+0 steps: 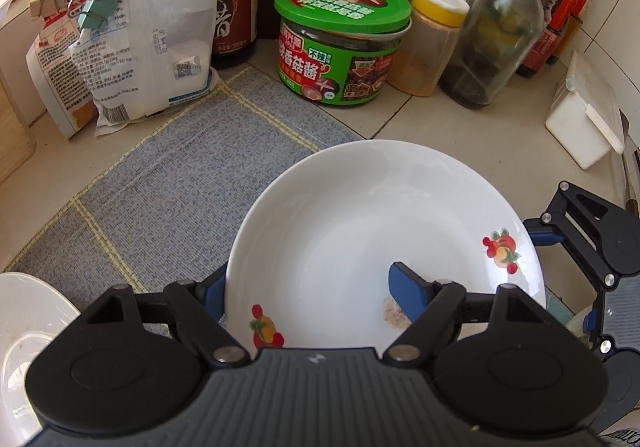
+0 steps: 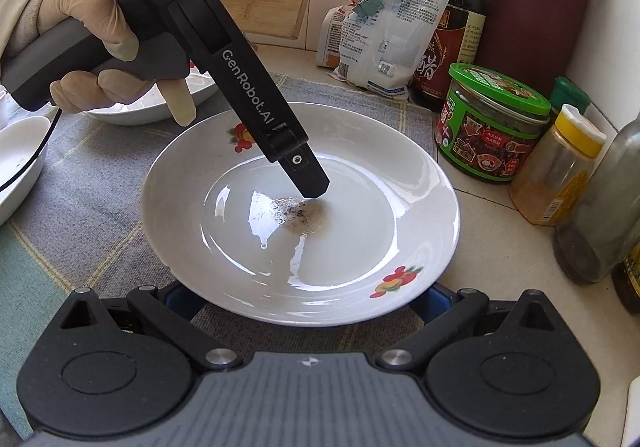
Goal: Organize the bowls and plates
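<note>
Two grippers on one plate (image 2: 300, 215), flat on mat (image 2: 92, 207). Left gripper (image 1: 308, 287) straddling rim, not clamped yet; right gripper (image 2: 308, 301) spread wide under near edge, empty. Clamp rim fully, lift level — pepper residue (image 2: 300, 213) loose in well.
</note>
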Available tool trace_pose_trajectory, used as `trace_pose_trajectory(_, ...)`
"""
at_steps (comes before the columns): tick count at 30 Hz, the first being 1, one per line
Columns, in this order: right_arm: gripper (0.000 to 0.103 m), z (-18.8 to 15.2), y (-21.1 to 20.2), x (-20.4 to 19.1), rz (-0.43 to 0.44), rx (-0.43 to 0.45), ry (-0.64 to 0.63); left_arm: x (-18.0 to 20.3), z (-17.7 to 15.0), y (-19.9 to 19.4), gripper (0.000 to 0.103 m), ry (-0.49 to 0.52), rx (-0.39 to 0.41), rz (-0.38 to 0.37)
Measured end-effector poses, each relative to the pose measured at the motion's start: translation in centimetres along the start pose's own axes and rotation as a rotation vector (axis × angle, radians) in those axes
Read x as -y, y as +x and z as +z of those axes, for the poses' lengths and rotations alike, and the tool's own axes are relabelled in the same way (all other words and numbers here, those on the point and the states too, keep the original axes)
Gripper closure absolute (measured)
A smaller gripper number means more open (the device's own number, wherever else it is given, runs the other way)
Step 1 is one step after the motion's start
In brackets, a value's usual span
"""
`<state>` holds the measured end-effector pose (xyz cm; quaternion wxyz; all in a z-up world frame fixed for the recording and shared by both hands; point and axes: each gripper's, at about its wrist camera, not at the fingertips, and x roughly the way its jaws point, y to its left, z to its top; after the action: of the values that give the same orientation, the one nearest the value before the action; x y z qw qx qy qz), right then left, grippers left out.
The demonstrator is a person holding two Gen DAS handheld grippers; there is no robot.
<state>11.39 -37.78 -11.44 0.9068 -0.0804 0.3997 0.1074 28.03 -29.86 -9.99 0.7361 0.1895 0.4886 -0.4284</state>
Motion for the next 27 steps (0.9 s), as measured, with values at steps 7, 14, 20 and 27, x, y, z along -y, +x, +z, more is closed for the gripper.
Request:
trace_pose_trajectory(7, 0.000, 0.0, -0.1, 0.0, -0.003, -0.003, -0.005, 0.2, -0.2, -0.1, 0.023, 0.014, 0.006, 0.013)
trace_pose_trajectory(14, 0.000, -0.3, -0.6, -0.1, -0.020, -0.014, -0.005, 0.8, -0.6, -1.5, 0.021, 0.044, 0.046, 0.043)
trace_pose_trajectory(20, 0.000, -0.5, -1.4, -0.6, -0.052, -0.020, -0.002, 1.6, -1.5, -3.9, 0.018, 0.067, 0.101, 0.075)
trace_pose_trajectory(27, 0.000, -1.5, -2.5, -1.5, -0.098, -0.048, 0.029, 2.5, -3.7, -7.7, 0.017, 0.067, 0.174, 0.098)
